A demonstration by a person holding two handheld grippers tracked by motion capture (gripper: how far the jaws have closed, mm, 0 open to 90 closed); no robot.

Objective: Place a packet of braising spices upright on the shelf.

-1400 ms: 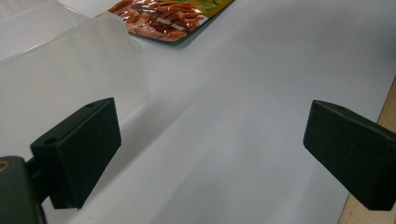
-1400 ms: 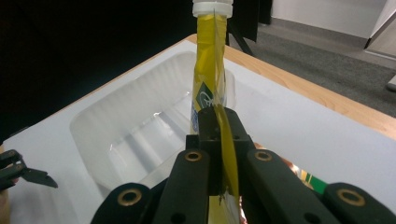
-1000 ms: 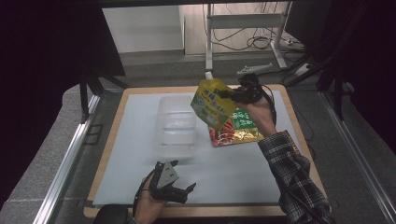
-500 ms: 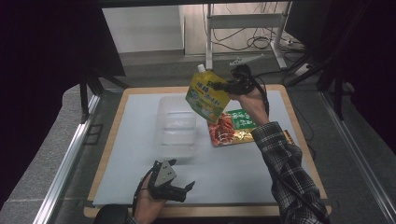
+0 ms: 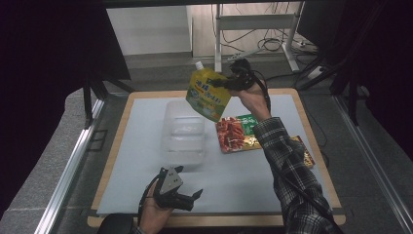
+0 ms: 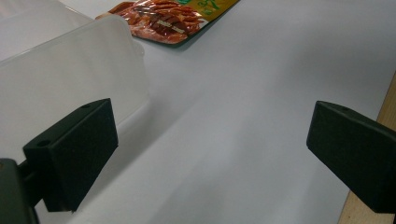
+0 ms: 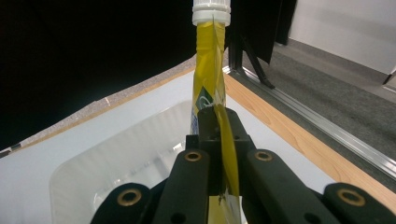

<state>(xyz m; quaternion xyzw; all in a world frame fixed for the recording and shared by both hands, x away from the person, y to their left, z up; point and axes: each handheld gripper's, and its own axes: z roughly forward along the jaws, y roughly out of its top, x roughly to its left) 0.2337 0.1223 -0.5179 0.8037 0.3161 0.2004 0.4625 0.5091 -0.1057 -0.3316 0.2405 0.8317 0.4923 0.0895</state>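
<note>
Up above the far edge of the table [image 5: 146, 146], the right gripper [image 5: 225, 83] holds a yellow spouted pouch [image 5: 208, 95] in the air, its jaws clamped flat on the pouch's side seam. In the right gripper view the two black jaws meet on the thin yellow edge of the pouch [image 7: 212, 93], which rises upright to a white screw cap [image 7: 211, 10] at the top. From the high view the pouch hangs tilted, cap toward the far side, its lower corner over the far right corner of a clear plastic container [image 5: 184, 134]. That container sits on the white mat near the middle of the table, open side up, and the right gripper view looks down into the container [image 7: 93, 177] just below the pouch.

A red and green snack packet [image 5: 238, 132] lies flat on the mat just right of the container, under the person's checked sleeve [image 5: 287, 165]. A second, gold-edged packet [image 5: 306, 155] shows past the sleeve toward the right edge.

The left gripper [image 5: 187, 196] rests low near the near edge of the table, jaws spread wide with nothing between them. In the left gripper view its jaws frame bare mat, with the container's wall [image 6: 70, 70] beside one jaw and the snack packet [image 6: 163, 21] lying farther off
</note>
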